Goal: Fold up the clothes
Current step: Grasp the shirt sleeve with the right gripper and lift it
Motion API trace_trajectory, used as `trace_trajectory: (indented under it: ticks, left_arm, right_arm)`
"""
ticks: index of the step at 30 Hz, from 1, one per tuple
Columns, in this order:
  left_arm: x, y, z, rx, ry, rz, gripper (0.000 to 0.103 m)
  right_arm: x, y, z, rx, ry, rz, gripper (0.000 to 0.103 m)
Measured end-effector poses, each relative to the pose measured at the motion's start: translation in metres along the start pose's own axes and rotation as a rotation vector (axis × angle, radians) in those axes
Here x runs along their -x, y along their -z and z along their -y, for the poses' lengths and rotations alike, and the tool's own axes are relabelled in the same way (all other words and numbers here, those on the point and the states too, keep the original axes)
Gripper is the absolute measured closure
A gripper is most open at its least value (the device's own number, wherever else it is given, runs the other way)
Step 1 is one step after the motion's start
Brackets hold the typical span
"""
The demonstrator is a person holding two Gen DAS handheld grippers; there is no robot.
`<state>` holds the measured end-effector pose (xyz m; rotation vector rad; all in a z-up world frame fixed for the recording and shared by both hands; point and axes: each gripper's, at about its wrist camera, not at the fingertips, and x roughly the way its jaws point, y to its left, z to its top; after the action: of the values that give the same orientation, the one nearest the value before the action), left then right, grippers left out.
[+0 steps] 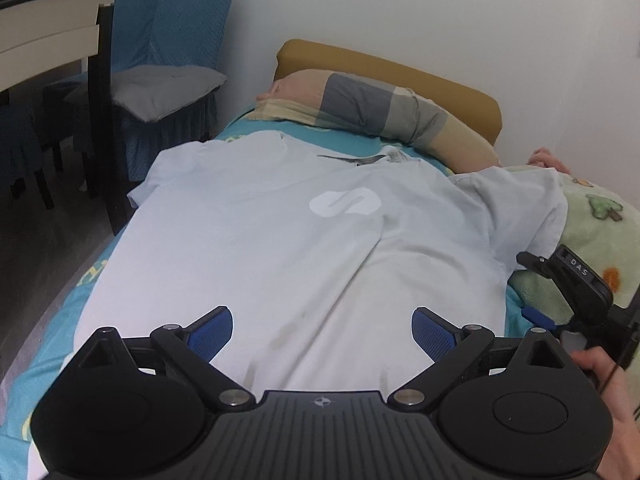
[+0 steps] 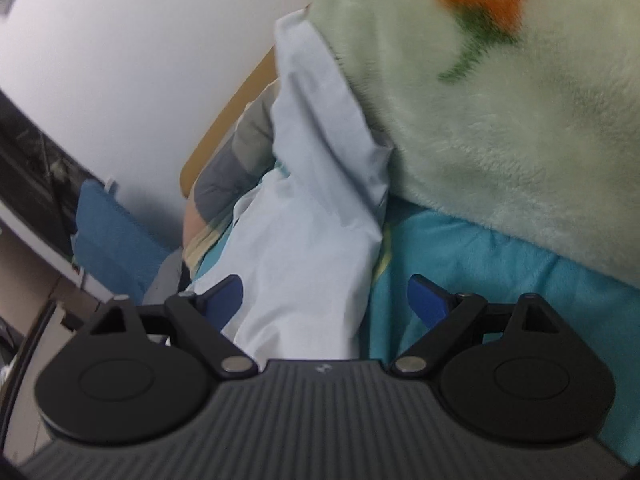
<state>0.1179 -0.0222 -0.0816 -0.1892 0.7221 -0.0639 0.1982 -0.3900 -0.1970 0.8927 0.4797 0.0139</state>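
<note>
Left wrist view: the left gripper (image 1: 322,332) sits low over the near hem area of a pale blue T-shirt (image 1: 280,240), with its two blue-padded fingers (image 1: 214,334) spread wide apart and nothing between them. The T-shirt lies spread flat on a turquoise bedsheet (image 1: 48,360), white logo (image 1: 344,202) facing up, collar toward a striped pillow (image 1: 372,114) that rests against a mustard headboard (image 1: 400,72). One sleeve (image 1: 516,208) extends to the right and lies up against a green fleece blanket (image 1: 592,224) with a cartoon print. The right gripper (image 1: 576,280) appears at the right edge of this view, just beside that sleeve, with a hand (image 1: 612,396) on its grip. A chair with a grey cushion (image 1: 160,92) and blue cover stands left of the bed, well apart from the garment. Right wrist view: the right gripper (image 2: 324,300) has its jaws fully parted; the shirt's side edge and sleeve (image 2: 320,208) run up between the fingers, one pad (image 2: 224,296) over the fabric and the other over the bare bedsheet (image 2: 460,240). Contact between pads and cloth cannot be determined. The blanket (image 2: 500,120) fills the upper right of this view, touching the sleeve.
</note>
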Motion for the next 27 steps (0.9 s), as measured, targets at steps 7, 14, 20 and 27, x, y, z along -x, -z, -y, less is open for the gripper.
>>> trace_trajectory:
  ticks: [7,14,20,27]
  left_arm:
    - [-0.025,-0.007,0.007,-0.025,0.002,-0.007,0.005]
    - [-0.06,-0.009,0.006,-0.035,0.022,-0.06,0.005]
    - [-0.08,-0.005,-0.001,-0.032,0.033,-0.108,0.006]
    - [-0.065,-0.021,-0.021,0.037,0.045,-0.077,0.006]
  right_arm:
    - [-0.064,-0.018,0.017,0.036,0.044,0.058,0.027]
    - [-0.094,-0.033,0.005,0.131,-0.114,0.101,0.043]
    - [-0.117,-0.06,-0.058,0.341,-0.006,0.168,0.043]
    - [-0.144,-0.075,-0.139,0.54,0.233,0.18,0.091]
